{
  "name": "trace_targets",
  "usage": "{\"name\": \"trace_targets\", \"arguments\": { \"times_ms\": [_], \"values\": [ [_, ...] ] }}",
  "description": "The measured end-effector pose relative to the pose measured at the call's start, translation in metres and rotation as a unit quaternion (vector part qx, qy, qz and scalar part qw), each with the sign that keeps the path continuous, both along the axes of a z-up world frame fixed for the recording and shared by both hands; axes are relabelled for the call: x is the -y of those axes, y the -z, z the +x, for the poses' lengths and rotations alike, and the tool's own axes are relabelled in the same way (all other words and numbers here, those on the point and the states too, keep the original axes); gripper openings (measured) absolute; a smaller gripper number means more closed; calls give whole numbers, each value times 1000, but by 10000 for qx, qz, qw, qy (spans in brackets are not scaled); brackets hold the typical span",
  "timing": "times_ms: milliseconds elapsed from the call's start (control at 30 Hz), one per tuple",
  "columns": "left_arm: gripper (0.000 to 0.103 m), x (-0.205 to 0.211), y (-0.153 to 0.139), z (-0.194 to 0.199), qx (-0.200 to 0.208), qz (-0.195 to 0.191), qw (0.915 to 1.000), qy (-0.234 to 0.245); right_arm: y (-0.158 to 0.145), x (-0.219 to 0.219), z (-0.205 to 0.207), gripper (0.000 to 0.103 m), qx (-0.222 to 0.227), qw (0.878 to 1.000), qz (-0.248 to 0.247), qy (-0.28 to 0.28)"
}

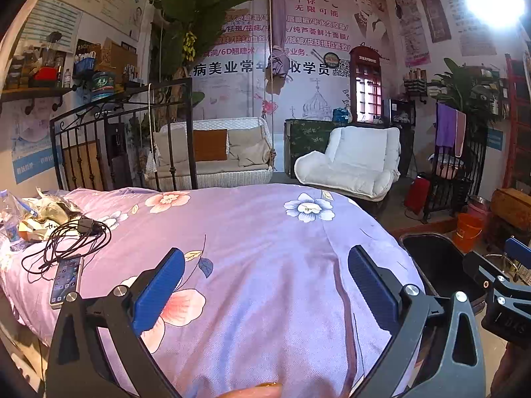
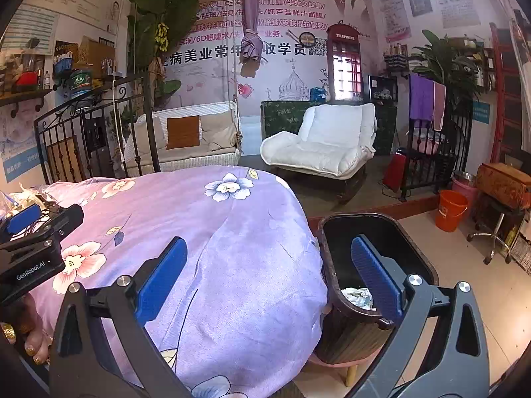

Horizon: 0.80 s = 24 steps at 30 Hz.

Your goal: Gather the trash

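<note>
**Reaching the litter at the head of the bed**

Both claws are seen spread wide and empty. The left claw [image 1: 265,285] hangs over the middle of the purple floral bedspread [image 1: 259,232]; the right claw [image 2: 268,278] is held at the bed's right edge, partly above the waste bin [image 2: 428,265], in which a crumpled pale wad [image 2: 356,297] already lies.

The trash to be collected is judged to be the heap of crinkled wrappers [image 1: 49,210] at the far left of the bed, near the iron bedstead, with a clear plastic bottle [image 1: 10,222] just beside it. A tangled black cable [image 1: 66,242] lies against the heap, and a phone [image 1: 65,280] rests nearer the camera; neither should be taken for rubbish.

The next reach is best made by the left claw, since it is nearer the pile. It should be carried leftward above the phone and cable, not through them, and lowered onto the far side of the wrappers. A single wrapper should be pinched at a raised fold, so that the soft cover is not gathered in with it. The cable should be checked for snagging before the piece is lifted. The bottle, being light and round, is better gripped across its body.
</note>
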<state>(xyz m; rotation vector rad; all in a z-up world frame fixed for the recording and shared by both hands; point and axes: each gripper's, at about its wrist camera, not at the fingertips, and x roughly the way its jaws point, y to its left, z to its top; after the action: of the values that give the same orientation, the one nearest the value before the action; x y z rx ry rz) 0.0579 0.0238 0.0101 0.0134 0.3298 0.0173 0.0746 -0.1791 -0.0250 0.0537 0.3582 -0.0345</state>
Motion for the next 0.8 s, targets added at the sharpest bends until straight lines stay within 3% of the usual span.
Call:
{"name": "trace_targets", "arguments": {
  "times_ms": [800],
  "values": [
    [98, -4, -3, -2, 98, -67, 9999, -53, 1, -10, -3, 98, -16, 10000, -22, -55]
  ]
}}
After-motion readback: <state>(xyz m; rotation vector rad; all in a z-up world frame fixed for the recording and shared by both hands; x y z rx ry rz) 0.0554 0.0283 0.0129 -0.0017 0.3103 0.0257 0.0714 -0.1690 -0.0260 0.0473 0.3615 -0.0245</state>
